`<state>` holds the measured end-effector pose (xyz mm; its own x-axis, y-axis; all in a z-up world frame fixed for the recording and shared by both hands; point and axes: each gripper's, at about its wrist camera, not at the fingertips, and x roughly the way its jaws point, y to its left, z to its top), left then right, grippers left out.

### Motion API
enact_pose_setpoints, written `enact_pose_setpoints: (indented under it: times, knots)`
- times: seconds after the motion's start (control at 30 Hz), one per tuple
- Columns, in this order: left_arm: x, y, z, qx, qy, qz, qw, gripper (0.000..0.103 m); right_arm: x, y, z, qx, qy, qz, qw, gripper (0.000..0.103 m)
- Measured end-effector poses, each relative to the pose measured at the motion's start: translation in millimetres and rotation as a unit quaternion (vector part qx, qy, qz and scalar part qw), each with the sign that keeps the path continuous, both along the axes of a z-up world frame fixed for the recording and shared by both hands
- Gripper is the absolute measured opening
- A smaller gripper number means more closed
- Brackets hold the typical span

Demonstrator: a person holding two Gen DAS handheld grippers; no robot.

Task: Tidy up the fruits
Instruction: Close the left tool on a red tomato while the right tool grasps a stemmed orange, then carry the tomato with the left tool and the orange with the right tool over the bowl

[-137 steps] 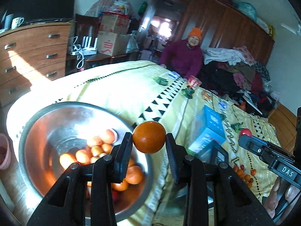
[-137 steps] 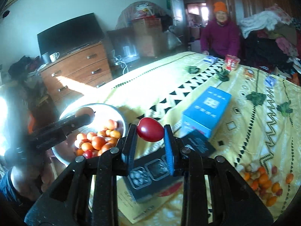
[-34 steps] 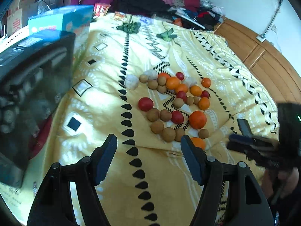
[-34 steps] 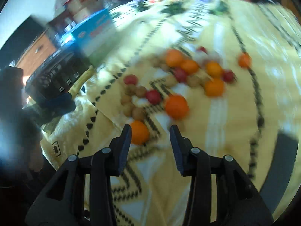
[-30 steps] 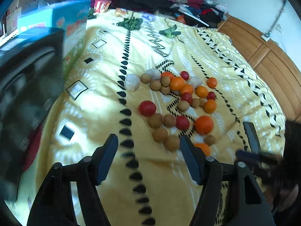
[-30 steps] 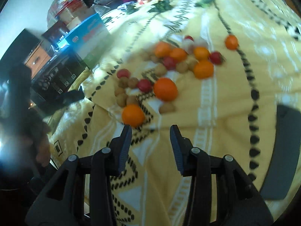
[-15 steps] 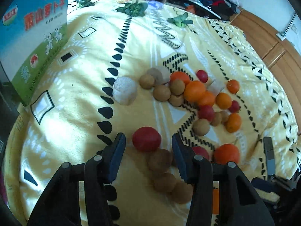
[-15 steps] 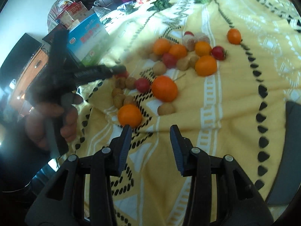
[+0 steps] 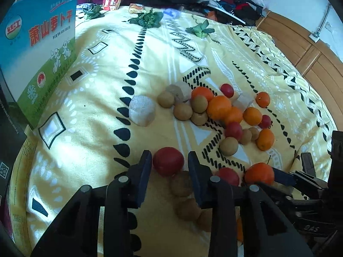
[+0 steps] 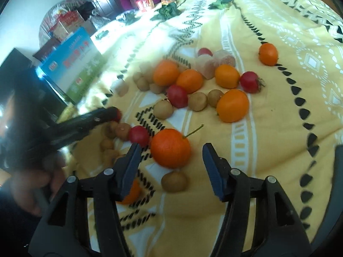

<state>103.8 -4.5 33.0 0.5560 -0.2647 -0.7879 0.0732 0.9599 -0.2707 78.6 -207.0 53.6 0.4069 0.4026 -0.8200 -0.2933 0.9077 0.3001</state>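
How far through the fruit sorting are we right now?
Nothing in these views shows sorted fruit. In hand: the left gripper brackets a red fruit without clearly gripping it; the right gripper is open around a stemmed orange. Left: the whole pile of oranges, red and brown fruits on the yellow blanket.

A round red tomato sits between black fingers; beyond lie orange citrus, brown longans, yellow black-patterned blanket.
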Motion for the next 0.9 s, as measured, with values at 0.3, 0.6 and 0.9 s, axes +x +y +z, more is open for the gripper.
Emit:
enact_pose_setpoints:
  times: [0.3,0.6,0.9]
  knots:
    - [3.6,-4.3,-9.9,-0.002,-0.004,-0.003,1.0000,0.042,0.2,5.9,-5.6,-0.029,-0.006,0.012,0.999,0.047]
    - [-8.8,-3.0,-0.7,0.014,-0.017,-0.002,0.9998,0.030,-6.0,8.8,-2.3,-0.027,-0.017,0.012,0.999,0.042]
    - [-34.2,13.5,48.8,0.004,-0.069,0.017,0.9974,0.030,-19.2,9.3,31.8,-0.019,-0.060,0.013,0.998,0.042]
